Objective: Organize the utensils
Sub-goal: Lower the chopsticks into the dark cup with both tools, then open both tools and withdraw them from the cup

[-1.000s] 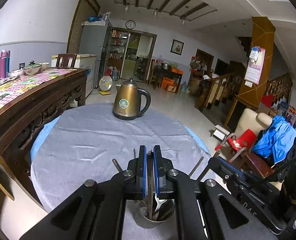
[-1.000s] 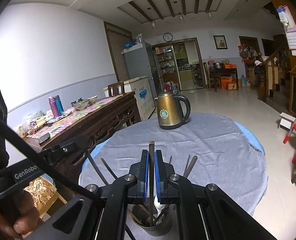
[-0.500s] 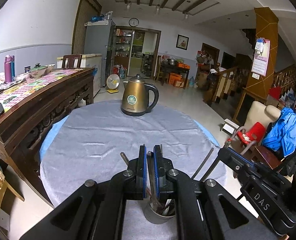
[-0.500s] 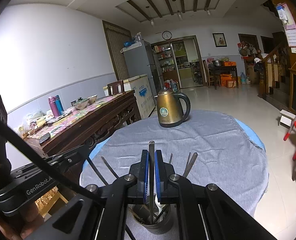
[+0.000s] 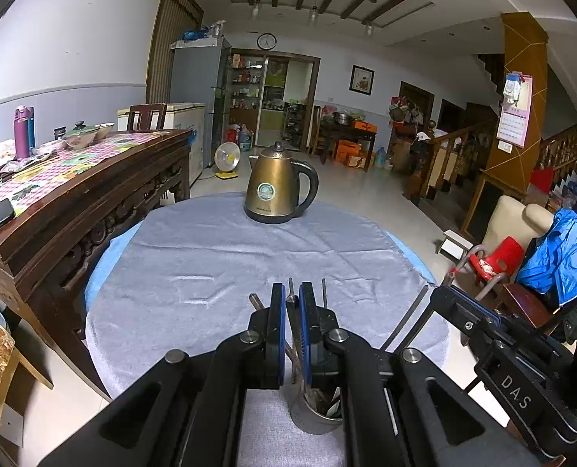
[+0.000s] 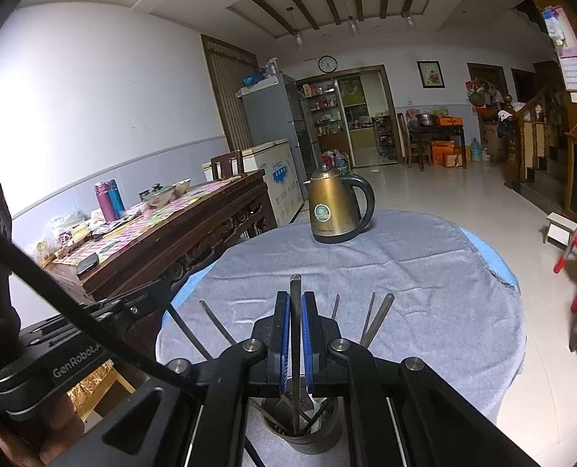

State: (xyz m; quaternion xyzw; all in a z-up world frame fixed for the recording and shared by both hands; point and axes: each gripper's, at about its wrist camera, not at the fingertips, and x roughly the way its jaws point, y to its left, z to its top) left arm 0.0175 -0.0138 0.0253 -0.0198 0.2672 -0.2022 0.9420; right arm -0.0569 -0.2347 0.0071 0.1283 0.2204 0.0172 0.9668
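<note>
A metal utensil cup (image 5: pixel 314 414) stands on the grey cloth near the table's front edge, holding several metal utensils. It also shows in the right wrist view (image 6: pixel 303 428). My left gripper (image 5: pixel 292 307) sits just above the cup, its jaws nearly together around a thin utensil handle (image 5: pixel 290 288). My right gripper (image 6: pixel 296 307) is shut on an upright dark metal utensil (image 6: pixel 295 334) whose lower end reaches into the cup. Other handles (image 6: pixel 377 321) fan out of the cup.
A bronze kettle (image 5: pixel 278 190) stands at the far side of the round table (image 5: pixel 195 257). A dark wooden sideboard (image 5: pixel 66 202) with bottles and bowls is on the left. Chairs and blue clothing (image 5: pixel 560 253) stand to the right.
The left gripper has risen and drawn back from the cup, so the cup appears smaller and lower. The right gripper keeps its hold with little movement.
</note>
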